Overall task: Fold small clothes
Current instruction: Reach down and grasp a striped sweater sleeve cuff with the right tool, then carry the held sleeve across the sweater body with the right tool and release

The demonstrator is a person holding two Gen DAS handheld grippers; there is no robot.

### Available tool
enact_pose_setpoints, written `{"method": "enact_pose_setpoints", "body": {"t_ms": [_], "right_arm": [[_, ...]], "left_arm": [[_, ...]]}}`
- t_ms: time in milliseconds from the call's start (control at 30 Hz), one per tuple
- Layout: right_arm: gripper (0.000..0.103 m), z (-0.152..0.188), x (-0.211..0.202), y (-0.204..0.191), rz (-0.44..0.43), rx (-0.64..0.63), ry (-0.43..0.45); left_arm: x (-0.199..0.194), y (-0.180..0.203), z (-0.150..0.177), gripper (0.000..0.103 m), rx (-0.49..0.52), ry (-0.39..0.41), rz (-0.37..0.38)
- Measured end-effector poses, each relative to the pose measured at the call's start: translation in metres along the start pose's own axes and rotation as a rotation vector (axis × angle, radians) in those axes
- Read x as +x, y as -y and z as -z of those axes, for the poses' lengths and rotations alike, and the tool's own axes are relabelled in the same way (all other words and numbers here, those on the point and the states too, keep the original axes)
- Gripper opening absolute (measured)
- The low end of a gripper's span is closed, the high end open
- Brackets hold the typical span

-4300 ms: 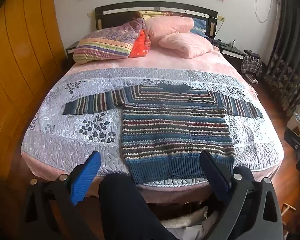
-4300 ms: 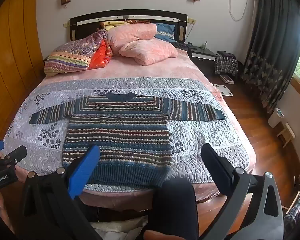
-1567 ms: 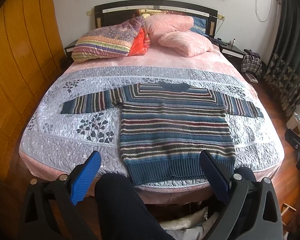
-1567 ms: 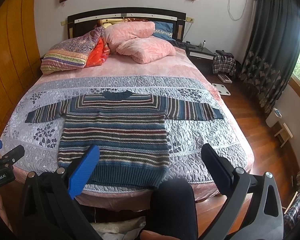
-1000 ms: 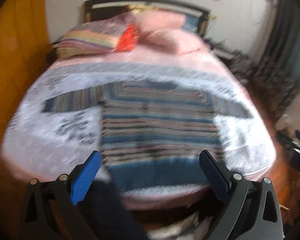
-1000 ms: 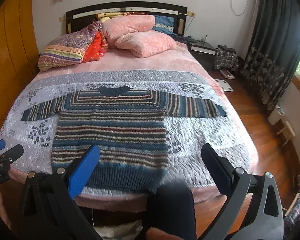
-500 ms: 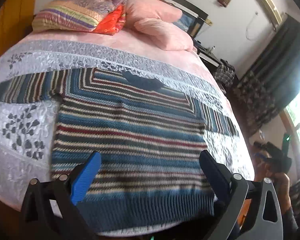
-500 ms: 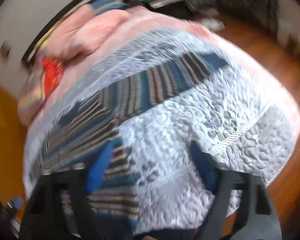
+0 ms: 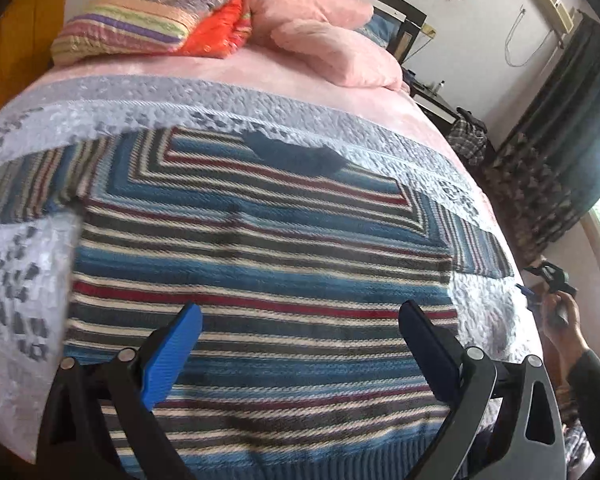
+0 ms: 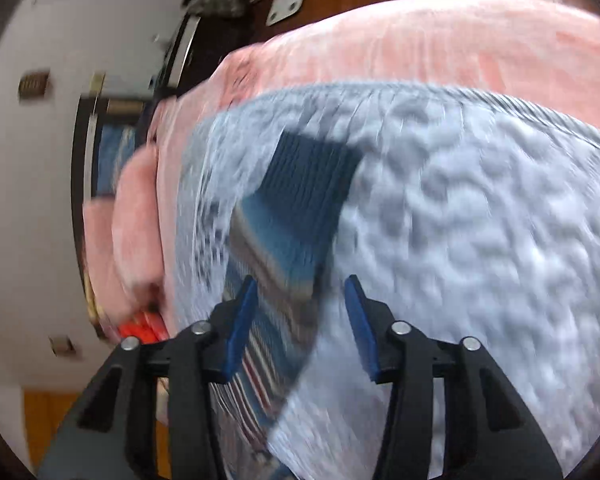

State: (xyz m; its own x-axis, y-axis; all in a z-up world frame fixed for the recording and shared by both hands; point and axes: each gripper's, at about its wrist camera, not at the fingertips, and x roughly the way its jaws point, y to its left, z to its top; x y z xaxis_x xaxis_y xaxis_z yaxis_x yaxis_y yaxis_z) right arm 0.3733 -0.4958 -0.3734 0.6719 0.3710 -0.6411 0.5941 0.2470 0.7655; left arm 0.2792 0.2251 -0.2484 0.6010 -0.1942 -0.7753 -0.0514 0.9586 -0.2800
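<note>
- right now the striped sweater lies flat and face up on the grey quilt of the bed, neck toward the pillows, both sleeves spread out to the sides.
- left gripper hovers over the lower body of the sweater with its jaws wide apart and nothing between them; the blue pad on one finger faces inward.
- right gripper sits over the sweater's right sleeve, near the dark blue cuff end, jaws parted but narrower than the left one's.
- that sleeve runs up between the two blue fingers; the right wrist view is smeared with blur, so whether the pads touch the knit is hard to say, though they seem just clear of it.
- in the left wrist view a hand holding the right gripper shows at the far edge of the bed, beside the sleeve end.
- pink pillows and a folded striped blanket lie at the head of the bed, well apart from the sweater.
- dark curtains hang along the wall on the window side.
</note>
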Motion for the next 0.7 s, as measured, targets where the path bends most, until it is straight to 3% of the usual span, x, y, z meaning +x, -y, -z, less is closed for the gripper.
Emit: {"method": "enact_pose_setpoints", "body": {"t_ms": [300, 400, 500, 633, 700], "right_arm": [[0.043, -0.033, 0.042, -0.006, -0.006, 0.019, 0.028], [0.034, -0.039, 0.044, -0.006, 0.004, 0.008, 0.041], [0.013, -0.045, 0.041, -0.011, 0.005, -0.011, 0.05], [0.011, -0.042, 0.02, -0.041, -0.012, -0.094, 0.095], [0.011, -0.03, 0.007, -0.072, 0.005, -0.204, 0.113]], "left_arm": [[0.025, 0.006, -0.002, 0.099, -0.043, -0.017, 0.059], [0.033, 0.0, -0.001, 0.099, -0.073, -0.05, 0.058], [0.038, -0.008, 0.001, 0.099, -0.108, -0.091, 0.053], [0.037, -0.016, 0.0, 0.099, -0.111, -0.12, 0.054], [0.034, -0.02, -0.001, 0.099, -0.121, -0.128, 0.06]]}}
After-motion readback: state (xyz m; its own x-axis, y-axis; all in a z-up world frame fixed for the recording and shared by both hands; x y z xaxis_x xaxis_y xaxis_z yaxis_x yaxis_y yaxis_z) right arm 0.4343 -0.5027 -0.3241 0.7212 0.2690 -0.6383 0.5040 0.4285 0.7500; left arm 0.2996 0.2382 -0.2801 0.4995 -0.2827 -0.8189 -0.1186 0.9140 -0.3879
